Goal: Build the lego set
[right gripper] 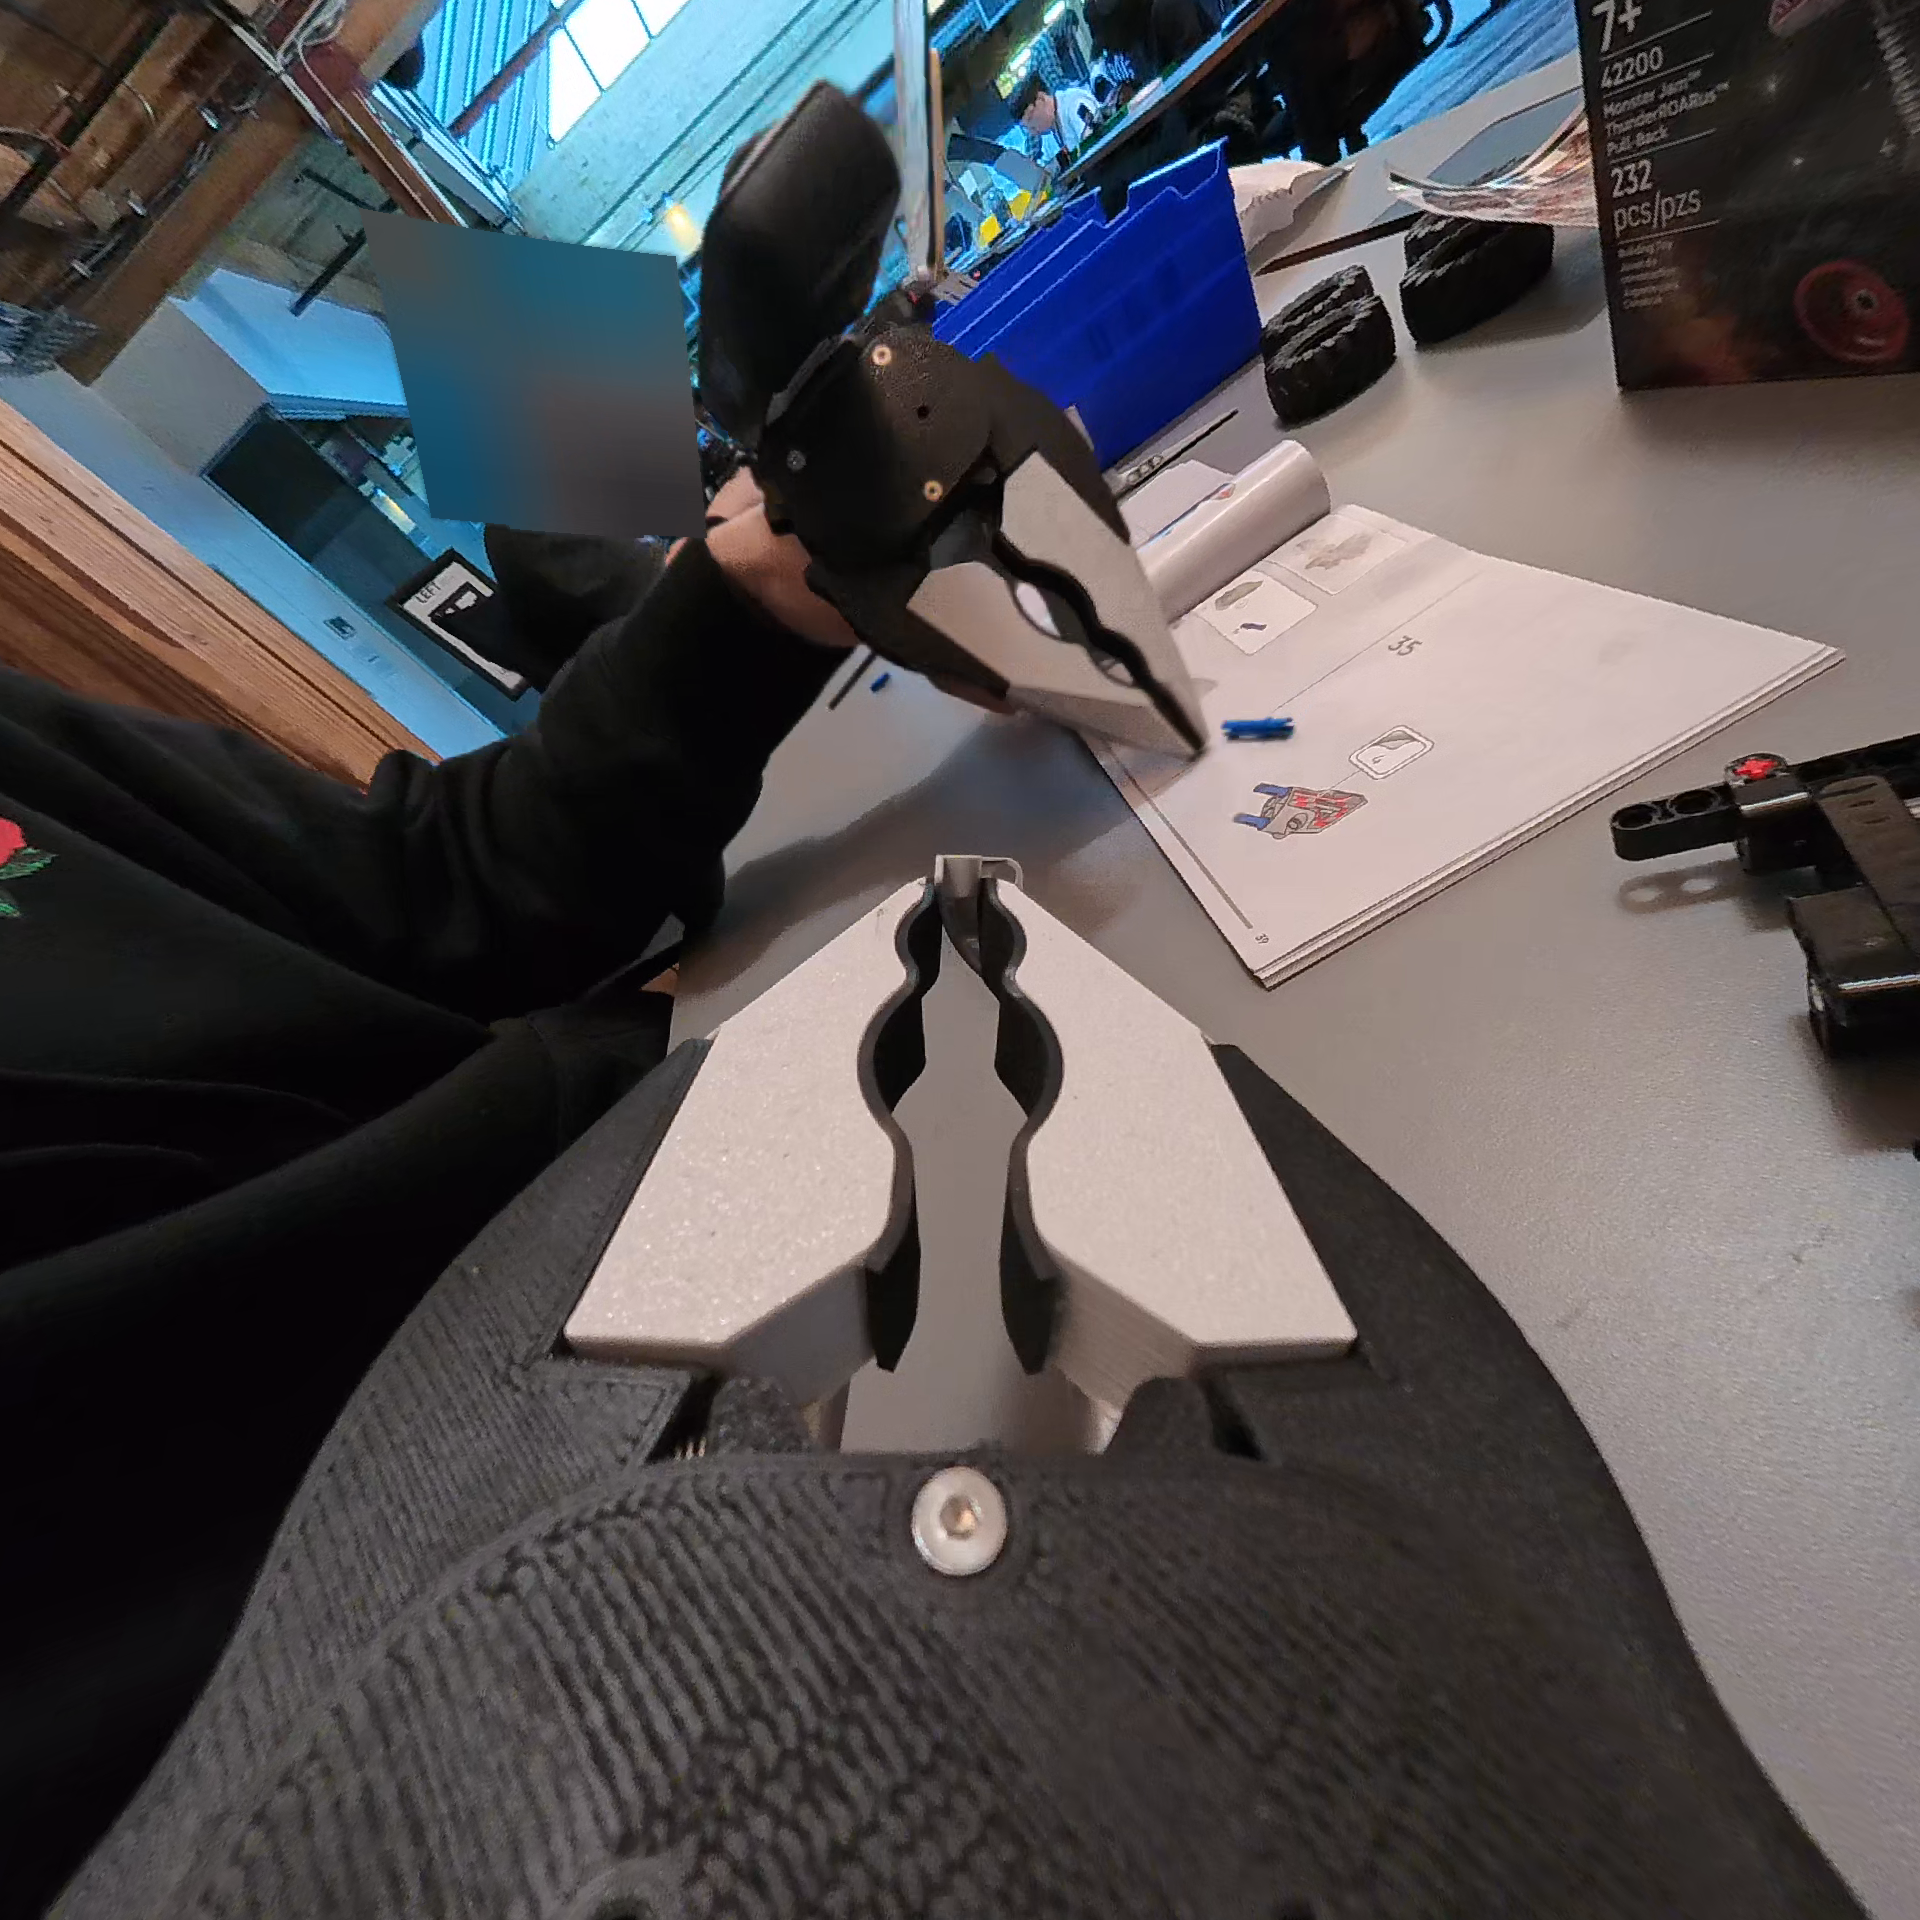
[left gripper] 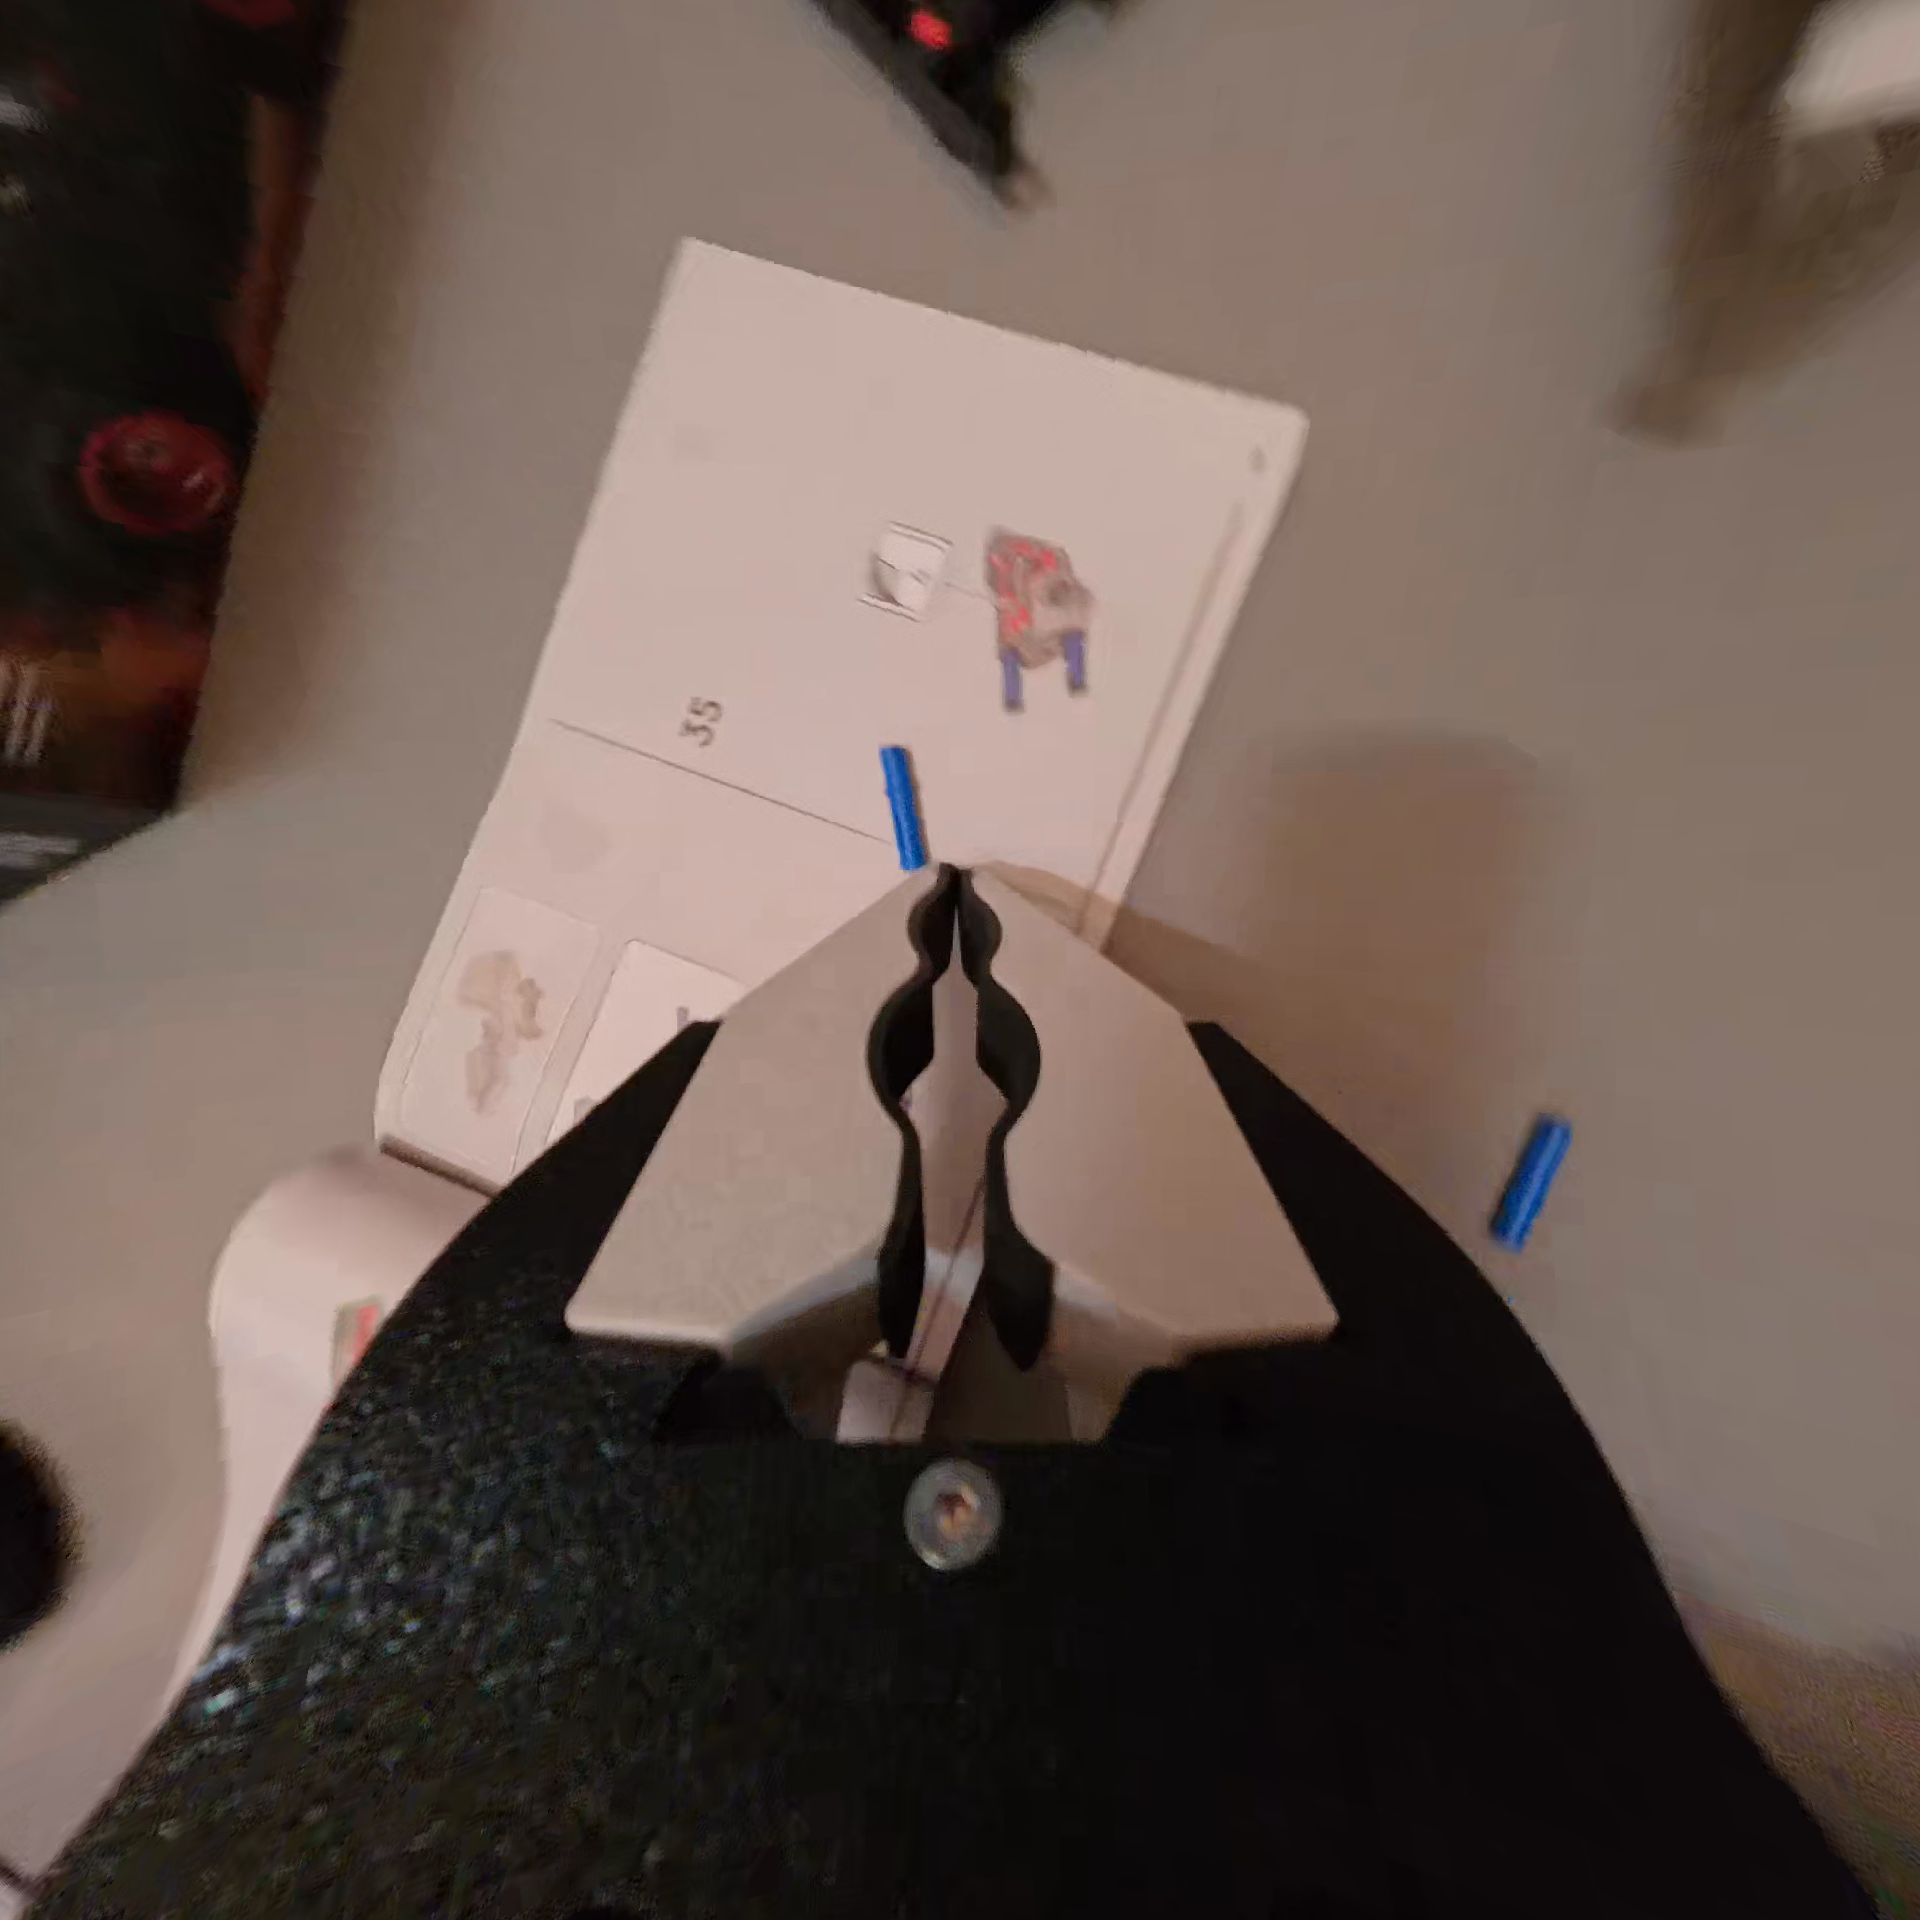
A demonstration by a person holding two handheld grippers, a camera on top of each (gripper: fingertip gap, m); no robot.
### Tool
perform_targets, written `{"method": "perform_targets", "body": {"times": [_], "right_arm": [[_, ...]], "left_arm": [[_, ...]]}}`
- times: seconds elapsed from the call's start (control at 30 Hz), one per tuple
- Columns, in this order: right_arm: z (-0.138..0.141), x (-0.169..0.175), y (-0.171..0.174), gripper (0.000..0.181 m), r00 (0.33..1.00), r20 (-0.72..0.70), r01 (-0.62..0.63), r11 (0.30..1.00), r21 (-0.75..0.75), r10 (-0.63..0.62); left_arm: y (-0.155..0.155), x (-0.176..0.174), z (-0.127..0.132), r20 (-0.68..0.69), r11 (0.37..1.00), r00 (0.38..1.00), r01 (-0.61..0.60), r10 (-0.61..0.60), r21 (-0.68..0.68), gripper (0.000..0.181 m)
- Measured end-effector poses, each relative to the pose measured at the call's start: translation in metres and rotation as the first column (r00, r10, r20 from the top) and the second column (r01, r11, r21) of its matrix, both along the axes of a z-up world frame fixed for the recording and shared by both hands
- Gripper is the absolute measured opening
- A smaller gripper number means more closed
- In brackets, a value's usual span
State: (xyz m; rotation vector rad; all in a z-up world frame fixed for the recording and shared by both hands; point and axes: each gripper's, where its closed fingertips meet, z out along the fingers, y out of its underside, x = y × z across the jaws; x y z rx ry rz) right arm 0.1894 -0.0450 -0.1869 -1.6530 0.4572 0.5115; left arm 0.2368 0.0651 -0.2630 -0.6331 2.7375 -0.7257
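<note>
the left gripper [left gripper: 951,873] had its jaws closed and empty, tips just beside a blue pin [left gripper: 902,806] lying on the open instruction booklet [left gripper: 831,499]. the right gripper [right gripper: 975,883] pinched a small grey piece [right gripper: 968,871], possibly a bracket, above the grey table [right gripper: 1558,1195].

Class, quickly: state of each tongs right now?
Left tongs: shut, empty; tips beside a blue pin on the booklet.
Right tongs: shut on a small grey piece.
</note>
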Motion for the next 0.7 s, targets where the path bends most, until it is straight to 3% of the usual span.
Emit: {"method": "perform_targets", "body": {"times": [0.07,0.13,0.27,0.4,0.47,0.5,0.6,0.7], "right_arm": [[0.000,0.000,0.000,0.005,1.000,-0.001,-0.001,1.000,0.001,0.001],[0.000,0.000,0.000,0.005,1.000,-0.002,-0.004,1.000,0.002,0.004],[0.000,0.000,0.001,0.005,1.000,-0.005,-0.004,1.000,0.001,0.004],[0.000,-0.001,0.001,0.005,1.000,0.002,-0.006,1.000,-0.002,0.006],[0.000,-0.001,0.001,0.005,1.000,0.004,-0.007,1.000,-0.001,0.007],[0.000,-0.002,0.001,0.005,1.000,0.005,-0.008,1.000,0.000,0.008],[0.000,-0.002,0.001,0.005,1.000,0.001,-0.012,1.000,0.002,0.012],[0.001,-0.002,0.001,0.005,1.000,-0.001,-0.015,1.000,0.007,0.015]], "left_arm": [[0.008,-0.007,0.000,0.001,0.994,0.996,0.086,-0.087,0.066,0.000],[0.023,0.003,0.004,0.023,0.993,1.000,0.018,-0.020,0.120,0.000],[0.001,0.007,0.014,0.009,0.999,1.000,-0.030,0.030,-0.024,0.010],[-0.008,0.007,0.001,-0.049,0.997,0.996,-0.077,0.076,-0.025,0.020],[-0.012,0.009,0.002,-0.050,0.994,0.994,-0.101,0.099,-0.051,0.012],[-0.011,0.008,0.002,-0.042,0.995,0.996,-0.086,0.085,-0.042,0.001],[-0.006,-0.005,0.002,-0.020,0.994,0.995,0.103,-0.102,0.044,0.001],[0.011,-0.008,0.005,0.025,0.951,0.968,0.241,-0.250,0.192,0.001]]}}
